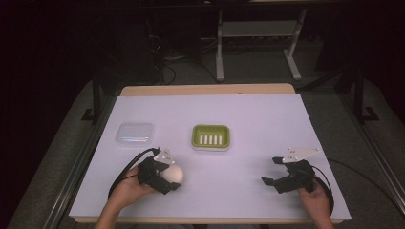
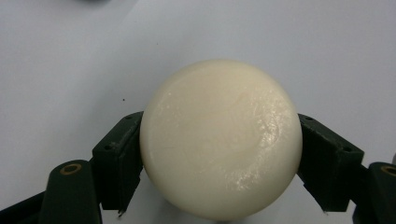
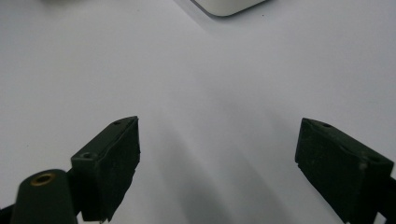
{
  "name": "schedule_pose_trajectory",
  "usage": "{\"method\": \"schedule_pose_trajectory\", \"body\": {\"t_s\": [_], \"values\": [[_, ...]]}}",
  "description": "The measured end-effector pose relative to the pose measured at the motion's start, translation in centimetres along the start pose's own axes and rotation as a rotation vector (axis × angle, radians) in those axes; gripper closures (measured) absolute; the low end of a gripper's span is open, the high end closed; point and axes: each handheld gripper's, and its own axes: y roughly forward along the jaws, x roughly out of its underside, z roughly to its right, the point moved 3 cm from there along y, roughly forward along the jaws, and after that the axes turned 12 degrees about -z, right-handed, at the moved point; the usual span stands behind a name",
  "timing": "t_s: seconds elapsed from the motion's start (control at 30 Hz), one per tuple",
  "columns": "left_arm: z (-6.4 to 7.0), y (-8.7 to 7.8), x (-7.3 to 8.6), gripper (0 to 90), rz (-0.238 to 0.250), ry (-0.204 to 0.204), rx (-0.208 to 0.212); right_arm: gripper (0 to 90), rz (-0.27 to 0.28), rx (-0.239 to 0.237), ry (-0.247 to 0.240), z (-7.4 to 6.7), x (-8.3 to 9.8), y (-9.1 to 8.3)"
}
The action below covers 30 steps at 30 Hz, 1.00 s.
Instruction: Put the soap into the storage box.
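A round cream-white bar of soap [image 2: 219, 137] sits between the two black jaws of my left gripper [image 2: 219, 158], which is shut on it just over the white table cover. From above, the soap [image 1: 174, 175] and the left gripper [image 1: 167, 179] are at the front left. A green soap dish [image 1: 210, 137] with a slotted white insert lies in the middle of the table. My right gripper [image 1: 271, 171] rests at the front right, open, with bare white surface between its jaws [image 3: 217, 158].
A clear plastic lid or box [image 1: 135, 134] lies left of the green dish. The white cover [image 1: 248, 114] spans the wooden table; dark floor, cables and a grey desk frame [image 1: 258, 33] lie beyond the far edge. A pale object's corner [image 3: 229, 7] shows at the top.
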Motion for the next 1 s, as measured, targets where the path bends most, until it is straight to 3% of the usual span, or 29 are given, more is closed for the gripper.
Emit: {"method": "schedule_pose_trajectory", "body": {"t_s": [0.23,0.47,1.0], "values": [[-0.2,0.1,-1.0,23.9,-0.002,0.001,0.006,13.2,0.014,0.005,0.002,0.3,0.1,-0.2],[-0.7,-0.7,-1.9,23.9,0.012,0.002,0.006,13.2,0.026,0.008,0.036,0.5,0.3,-0.4],[-1.3,-1.1,-4.2,23.9,0.012,0.016,0.011,13.2,0.028,0.029,0.034,0.5,0.2,-0.5]]}}
